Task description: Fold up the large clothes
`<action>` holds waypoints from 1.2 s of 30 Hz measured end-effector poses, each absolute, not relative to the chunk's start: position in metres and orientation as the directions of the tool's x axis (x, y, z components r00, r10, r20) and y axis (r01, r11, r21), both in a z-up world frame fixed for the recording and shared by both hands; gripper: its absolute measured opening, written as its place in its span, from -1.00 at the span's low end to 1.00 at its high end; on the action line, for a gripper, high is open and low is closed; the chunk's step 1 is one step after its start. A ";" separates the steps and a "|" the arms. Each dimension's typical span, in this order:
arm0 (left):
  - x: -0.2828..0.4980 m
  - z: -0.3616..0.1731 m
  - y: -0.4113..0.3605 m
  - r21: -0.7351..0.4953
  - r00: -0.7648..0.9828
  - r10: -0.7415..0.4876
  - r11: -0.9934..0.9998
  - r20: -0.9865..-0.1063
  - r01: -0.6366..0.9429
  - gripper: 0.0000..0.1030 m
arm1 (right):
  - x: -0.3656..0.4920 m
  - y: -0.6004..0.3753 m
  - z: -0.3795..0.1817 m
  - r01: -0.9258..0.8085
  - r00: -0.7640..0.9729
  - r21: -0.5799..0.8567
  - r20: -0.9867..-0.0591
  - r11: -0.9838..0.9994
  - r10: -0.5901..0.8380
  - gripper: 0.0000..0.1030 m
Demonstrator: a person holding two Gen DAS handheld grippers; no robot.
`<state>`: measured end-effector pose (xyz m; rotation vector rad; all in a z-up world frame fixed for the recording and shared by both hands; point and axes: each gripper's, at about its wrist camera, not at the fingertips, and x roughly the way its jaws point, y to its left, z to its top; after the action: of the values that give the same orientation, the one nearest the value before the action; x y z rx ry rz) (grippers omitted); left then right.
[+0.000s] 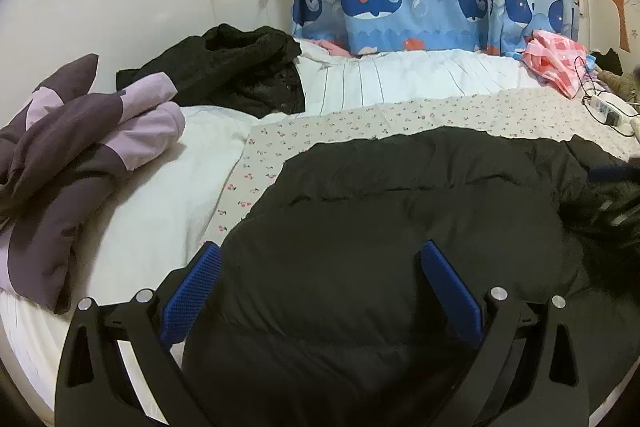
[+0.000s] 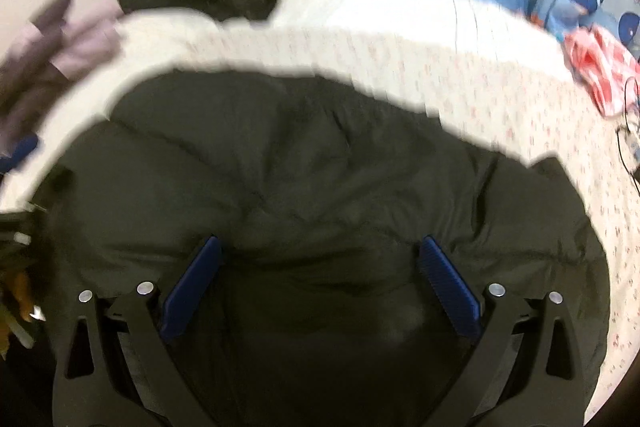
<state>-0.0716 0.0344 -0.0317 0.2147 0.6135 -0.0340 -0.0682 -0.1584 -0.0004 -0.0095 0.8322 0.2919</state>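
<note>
Left gripper point(image 1: 320, 259) hangs wide apart over the black puffy jacket point(image 1: 400, 227) on the bed point(image 1: 400, 83)

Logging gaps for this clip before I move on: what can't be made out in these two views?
- Black jacket: near edge hidden behind the left gripper; right end cut off by the lens rim, left wrist view.
- Power strip: too small to read.
- Right wrist view: motion blur smears the black jacket's seams ahead of the right gripper.
</note>
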 end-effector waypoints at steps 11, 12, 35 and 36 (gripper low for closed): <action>-0.056 -0.036 0.064 0.038 0.715 -0.064 0.991 -0.696 0.125 0.86 | -0.069 -0.133 -0.013 -0.340 0.559 0.034 -0.796 0.940 0.232 0.86; -0.055 -0.029 0.075 0.008 0.715 -0.073 0.994 -0.695 0.109 0.86 | -0.071 -0.137 -0.009 -0.334 0.562 0.057 -0.789 0.941 0.248 0.86; -0.138 -0.087 0.144 -0.580 0.528 -0.419 0.795 -0.739 -0.180 0.86 | -0.271 -0.395 -0.045 0.398 0.651 0.682 -0.681 0.613 0.336 0.87; -0.136 -0.089 0.140 -0.590 0.541 -0.423 0.788 -0.727 -0.177 0.86 | -0.273 -0.398 -0.049 0.413 0.650 0.684 -0.684 0.601 0.332 0.87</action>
<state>-0.1359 0.1404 -0.0887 -0.6750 1.0082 -0.1602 -0.2726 -0.3979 -0.0487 0.9600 0.8990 -0.0549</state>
